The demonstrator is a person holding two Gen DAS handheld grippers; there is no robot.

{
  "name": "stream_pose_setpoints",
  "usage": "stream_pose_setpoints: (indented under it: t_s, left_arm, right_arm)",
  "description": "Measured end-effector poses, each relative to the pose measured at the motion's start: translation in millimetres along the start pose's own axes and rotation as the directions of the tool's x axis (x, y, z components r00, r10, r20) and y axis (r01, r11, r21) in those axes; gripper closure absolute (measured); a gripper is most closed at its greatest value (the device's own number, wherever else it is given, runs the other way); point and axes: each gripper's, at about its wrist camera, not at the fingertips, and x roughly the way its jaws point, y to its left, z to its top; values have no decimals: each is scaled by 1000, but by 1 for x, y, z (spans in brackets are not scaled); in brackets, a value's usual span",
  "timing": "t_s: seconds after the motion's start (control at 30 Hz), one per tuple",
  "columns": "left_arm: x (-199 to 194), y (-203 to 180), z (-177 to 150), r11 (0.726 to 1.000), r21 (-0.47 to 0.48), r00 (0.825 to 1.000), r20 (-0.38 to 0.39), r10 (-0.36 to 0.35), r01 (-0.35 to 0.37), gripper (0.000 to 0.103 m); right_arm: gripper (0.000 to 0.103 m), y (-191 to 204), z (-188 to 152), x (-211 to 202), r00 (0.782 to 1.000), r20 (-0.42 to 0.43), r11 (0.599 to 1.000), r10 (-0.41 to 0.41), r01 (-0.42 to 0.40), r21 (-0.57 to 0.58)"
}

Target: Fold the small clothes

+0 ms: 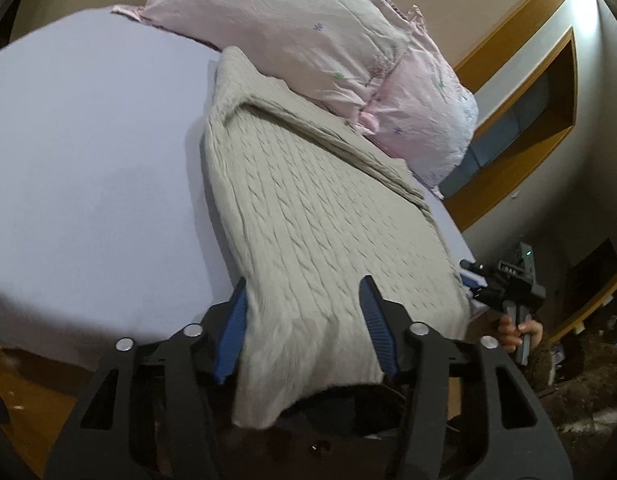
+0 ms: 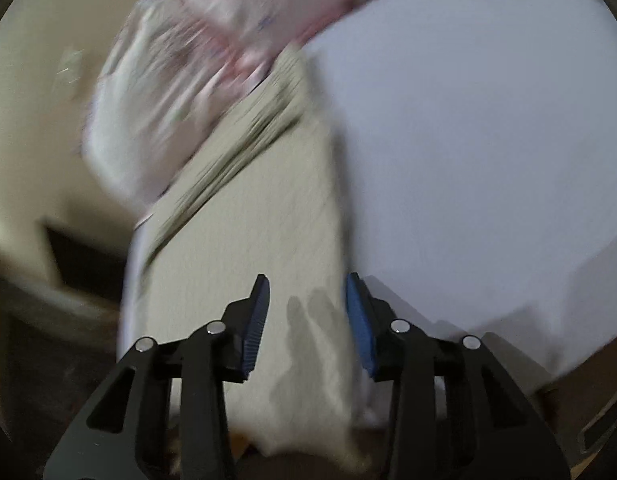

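Note:
A beige cable-knit sweater (image 1: 308, 208) lies along the edge of a bed with a pale lilac sheet (image 1: 92, 168), its near end hanging over the bed edge. My left gripper (image 1: 304, 292) is open, its blue-padded fingers either side of the sweater's near end. My right gripper (image 2: 306, 288) is open over the same sweater (image 2: 248, 248); that view is blurred by motion. The right gripper also shows in the left wrist view (image 1: 474, 280), at the sweater's right edge, held by a hand.
A pink flowered pillow (image 1: 320, 44) lies on the sweater's far end. A wooden-framed recess (image 1: 528, 128) is in the wall to the right. Dark clutter (image 1: 588, 360) lies on the floor at right. The wooden floor (image 1: 32, 392) shows below the bed edge.

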Motion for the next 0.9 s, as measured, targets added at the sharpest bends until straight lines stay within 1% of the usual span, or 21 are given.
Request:
stream_pose_setpoints:
  t_s: [0.07, 0.1, 0.13, 0.17, 0.2, 0.23, 0.27, 0.3, 0.33, 0.37, 0.43, 0.47, 0.53, 0.6, 0.67, 0.7, 0.73, 0.77, 0.8, 0.87, 0.9]
  left_arm:
    - [1, -2, -6, 999, -12, 999, -25, -37, 36, 60]
    - [2, -3, -10, 998, -17, 998, -41, -54, 54, 65]
    - [3, -5, -13, 998, -19, 997, -51, -62, 61, 66]
    - [4, -7, -15, 998, -17, 997, -53, -59, 58, 67]
    - [4, -7, -16, 998, -21, 997, -56, -59, 58, 72]
    - [5, -8, -15, 998, -27, 997, -57, -59, 58, 85]
    - [5, -8, -13, 997, -33, 996, -56, -66, 64, 91]
    - [4, -9, -8, 995, -44, 995, -51, -87, 85, 95]
    - [2, -10, -2, 995, -46, 995, -41, -94, 92, 96]
    - [-1, -13, 6, 995, -41, 995, -26, -94, 93, 96]
    - [-6, -22, 33, 998, -3, 998, 13, -68, 68, 96]
    - [-7, -27, 47, 999, 19, 998, 34, -52, 51, 96]
    - [-7, -34, 85, 998, 64, 995, 99, -3, -3, 96]
    - [5, -32, 128, 997, 63, 986, 163, 40, -50, 96]
    - [29, -22, 172, 995, 28, 973, 210, 91, -99, 96]
    - [40, -16, 187, 992, 13, 968, 223, 117, -124, 96]
    - [53, -8, 200, 990, 0, 965, 224, 139, -143, 96]
    - [77, 4, 221, 984, -23, 962, 207, 179, -178, 96]
    - [93, 13, 231, 981, -57, 965, 179, 192, -185, 96]
    - [124, 32, 242, 971, -113, 968, 112, 224, -212, 96]
    - [139, 38, 245, 961, -117, 962, 85, 260, -249, 96]
  right_arm:
    - [62, 0, -13, 0, 996, -54, 997, 76, -77, -21]
    - [62, -1, -19, 0, 988, -91, 992, 125, -127, -19]
    - [62, -4, -24, 1, 976, -129, 984, 174, -178, -21]
    - [62, -4, -27, 1, 970, -144, 979, 196, -201, -26]
    - [66, -3, -29, 2, 965, -159, 976, 209, -216, -31]
    - [82, -2, -32, 4, 957, -190, 972, 217, -229, -42]
    - [93, -2, -33, 5, 955, -210, 973, 209, -224, -51]
    - [96, 0, -33, 10, 954, -229, 975, 193, -211, -61]
    - [96, 3, -31, 10, 952, -227, 973, 204, -223, -65]
    - [96, 6, -27, 9, 951, -212, 967, 227, -245, -66]
    - [96, 19, -5, 0, 947, -128, 948, 294, -306, -84]
    - [96, 28, 13, -5, 942, -73, 937, 328, -334, -98]
    - [96, 37, 40, -9, 931, 1, 926, 364, -361, -112]
    - [96, 46, 79, -2, 921, 93, 923, 380, -370, -105]
    - [96, 46, 114, 16, 905, 164, 920, 392, -390, -47]
    - [96, 38, 133, 31, 899, 206, 918, 386, -395, 7]
    - [96, 32, 148, 44, 901, 233, 920, 366, -388, 54]
    - [96, 26, 165, 61, 909, 252, 923, 334, -369, 109]
    - [96, 22, 180, 78, 921, 255, 927, 295, -340, 156]
    - [96, 10, 193, 103, 939, 244, 922, 241, -300, 246]
    - [96, 6, 196, 113, 943, 242, 912, 228, -294, 286]
